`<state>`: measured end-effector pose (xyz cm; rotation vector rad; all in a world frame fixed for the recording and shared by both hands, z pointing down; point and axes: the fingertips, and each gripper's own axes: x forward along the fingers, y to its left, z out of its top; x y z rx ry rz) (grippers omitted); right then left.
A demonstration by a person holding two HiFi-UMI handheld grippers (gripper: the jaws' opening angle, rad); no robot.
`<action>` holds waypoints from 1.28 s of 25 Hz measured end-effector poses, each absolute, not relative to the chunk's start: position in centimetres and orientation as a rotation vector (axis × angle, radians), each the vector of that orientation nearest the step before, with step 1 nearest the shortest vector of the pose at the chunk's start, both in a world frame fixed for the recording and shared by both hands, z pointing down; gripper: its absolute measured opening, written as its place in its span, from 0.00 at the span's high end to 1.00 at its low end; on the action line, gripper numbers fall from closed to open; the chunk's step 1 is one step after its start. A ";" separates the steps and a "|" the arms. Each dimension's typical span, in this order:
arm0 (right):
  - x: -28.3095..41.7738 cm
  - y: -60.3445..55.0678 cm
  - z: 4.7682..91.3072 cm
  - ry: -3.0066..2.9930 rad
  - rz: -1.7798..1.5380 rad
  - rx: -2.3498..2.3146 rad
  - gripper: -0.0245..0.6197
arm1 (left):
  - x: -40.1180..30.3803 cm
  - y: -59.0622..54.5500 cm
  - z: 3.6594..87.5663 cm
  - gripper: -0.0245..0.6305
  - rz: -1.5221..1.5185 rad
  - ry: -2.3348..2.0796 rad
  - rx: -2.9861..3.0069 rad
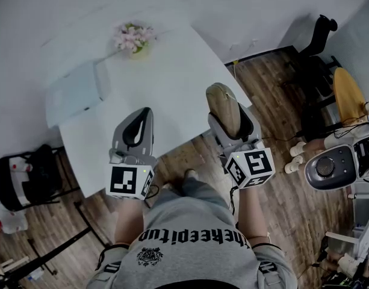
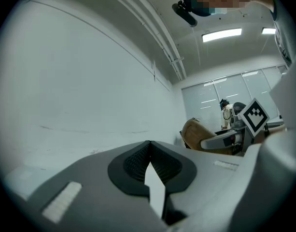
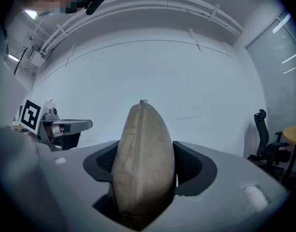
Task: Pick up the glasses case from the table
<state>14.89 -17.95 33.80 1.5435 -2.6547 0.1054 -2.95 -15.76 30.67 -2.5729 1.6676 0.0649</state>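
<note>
Right gripper (image 1: pixel 227 120) grasps glasses case (image 1: pixel 220 101) | left gripper (image 1: pixel 142 116) clenched empty | flowers (image 1: pixel 134 38), box (image 1: pixel 76 92) beyond

The right gripper (image 1: pixel 231 118) grips a tan glasses case (image 1: pixel 222 104) between its jaws, above the near right edge of the white table (image 1: pixel 172 89). The left gripper (image 1: pixel 143 118), jaws together, hangs over the table's near edge. Pink flowers (image 1: pixel 133 38) and a pale flat box (image 1: pixel 76 92) sit far left.

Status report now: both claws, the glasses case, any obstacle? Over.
Left claw shut, empty. Right claw shut on glasses case, case held off the table. Flower pot far back on table, not in the way.
</note>
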 end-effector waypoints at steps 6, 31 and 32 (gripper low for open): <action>15.2 -17.4 32.7 -2.678 0.058 1.570 0.47 | -2.6 -15.7 30.6 0.93 0.065 1.656 -2.576; 16.2 -17.7 31.1 -2.666 -0.052 1.673 0.47 | -2.1 -16.1 30.6 0.93 0.055 1.646 -2.574; 16.2 -17.7 31.1 -2.666 -0.053 1.673 0.47 | -2.0 -16.2 30.6 0.93 0.055 1.645 -2.574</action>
